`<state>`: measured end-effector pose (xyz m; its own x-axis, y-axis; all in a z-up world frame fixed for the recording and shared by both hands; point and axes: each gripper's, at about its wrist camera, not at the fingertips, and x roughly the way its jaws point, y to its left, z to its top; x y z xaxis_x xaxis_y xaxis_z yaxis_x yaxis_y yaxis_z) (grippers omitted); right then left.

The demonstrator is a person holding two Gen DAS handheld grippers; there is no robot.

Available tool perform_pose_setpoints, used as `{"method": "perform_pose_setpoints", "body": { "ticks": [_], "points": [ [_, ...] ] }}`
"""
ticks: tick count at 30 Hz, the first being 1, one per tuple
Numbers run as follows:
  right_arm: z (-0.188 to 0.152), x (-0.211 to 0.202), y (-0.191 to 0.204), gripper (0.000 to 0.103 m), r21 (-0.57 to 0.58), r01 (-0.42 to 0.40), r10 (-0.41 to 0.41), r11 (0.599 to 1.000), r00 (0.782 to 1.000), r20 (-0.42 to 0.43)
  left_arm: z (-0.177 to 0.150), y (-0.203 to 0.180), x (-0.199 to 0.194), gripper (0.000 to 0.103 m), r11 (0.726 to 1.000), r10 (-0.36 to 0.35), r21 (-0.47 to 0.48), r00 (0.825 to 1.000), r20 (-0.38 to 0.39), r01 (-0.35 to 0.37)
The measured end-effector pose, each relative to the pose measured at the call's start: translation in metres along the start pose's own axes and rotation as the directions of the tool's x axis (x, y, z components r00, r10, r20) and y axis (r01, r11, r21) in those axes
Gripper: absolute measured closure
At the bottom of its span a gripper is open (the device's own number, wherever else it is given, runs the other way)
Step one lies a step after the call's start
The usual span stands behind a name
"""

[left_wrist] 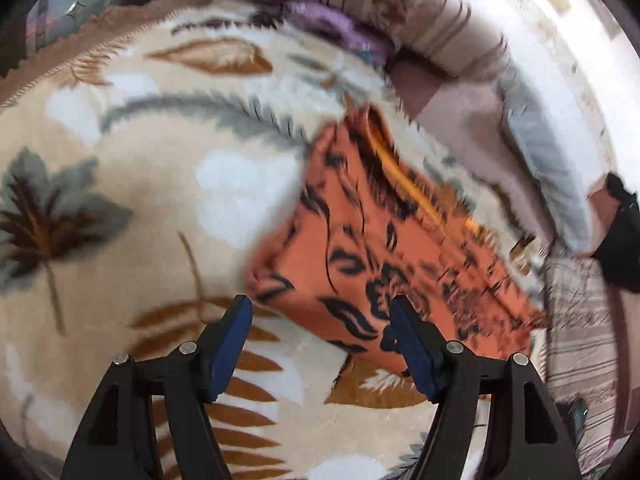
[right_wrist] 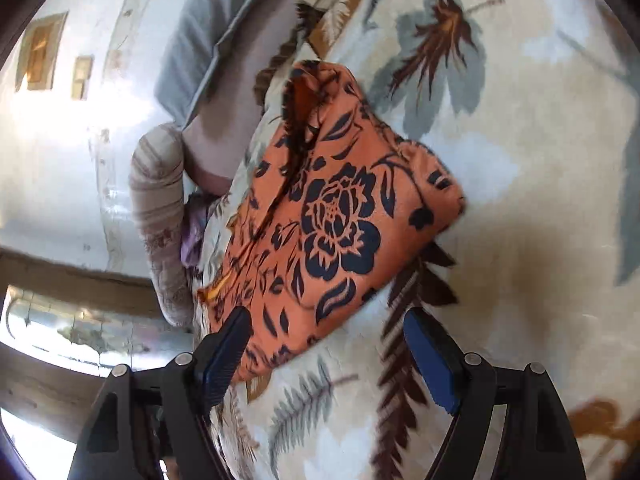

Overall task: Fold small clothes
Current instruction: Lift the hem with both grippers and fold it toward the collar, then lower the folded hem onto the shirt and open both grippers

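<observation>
An orange garment with a black flower print (left_wrist: pixel 384 240) lies folded into a compact shape on a cream leaf-patterned blanket (left_wrist: pixel 160 208). My left gripper (left_wrist: pixel 322 312) is open and empty, just above the garment's near corner; its right finger overlaps the cloth's edge in view. In the right wrist view the same garment (right_wrist: pixel 340 216) lies ahead. My right gripper (right_wrist: pixel 328 330) is open and empty, over the garment's near edge. The right gripper shows as a dark shape (left_wrist: pixel 620 236) at the far right of the left wrist view.
A striped beige bolster (left_wrist: pixel 360 4) and a grey pillow (left_wrist: pixel 548 168) lie along the far side of the bed. A purple cloth (left_wrist: pixel 344 28) is tucked by the bolster. A white wall (right_wrist: pixel 60 152) and wooden furniture (right_wrist: pixel 48 392) stand beyond the bed's edge.
</observation>
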<state>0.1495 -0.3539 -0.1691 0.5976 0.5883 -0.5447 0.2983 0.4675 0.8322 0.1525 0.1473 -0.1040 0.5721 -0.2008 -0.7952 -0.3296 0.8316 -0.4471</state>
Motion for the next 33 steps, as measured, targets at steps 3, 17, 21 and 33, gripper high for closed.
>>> {"method": "perform_pose_setpoints", "body": {
  "ticks": [3, 17, 21, 33],
  "points": [
    [0.003, 0.009, 0.002, 0.022, 0.027, 0.0, -0.001, 1.0, 1.0, 0.028, -0.003, 0.001, 0.018, 0.031, 0.998, 0.045, -0.031, 0.999, -0.019, -0.046],
    [0.044, 0.042, 0.01, 0.087, 0.096, 0.114, -0.127, 0.989, 0.983, 0.133, 0.028, -0.007, 0.035, 0.081, 0.995, 0.083, -0.063, 0.997, -0.006, -0.084],
    [0.047, 0.026, 0.042, 0.089, -0.006, 0.103, -0.101, 0.995, 0.983, 0.153, 0.032, -0.021, 0.007, 0.084, 0.998, 0.061, -0.018, 0.997, 0.048, -0.06],
    [-0.053, -0.084, 0.048, 0.089, -0.175, 0.108, -0.097, 0.979, 0.993, 0.07, -0.085, 0.032, -0.107, 0.081, 0.999, 0.037, -0.011, 0.998, 0.055, -0.036]
  ]
}}
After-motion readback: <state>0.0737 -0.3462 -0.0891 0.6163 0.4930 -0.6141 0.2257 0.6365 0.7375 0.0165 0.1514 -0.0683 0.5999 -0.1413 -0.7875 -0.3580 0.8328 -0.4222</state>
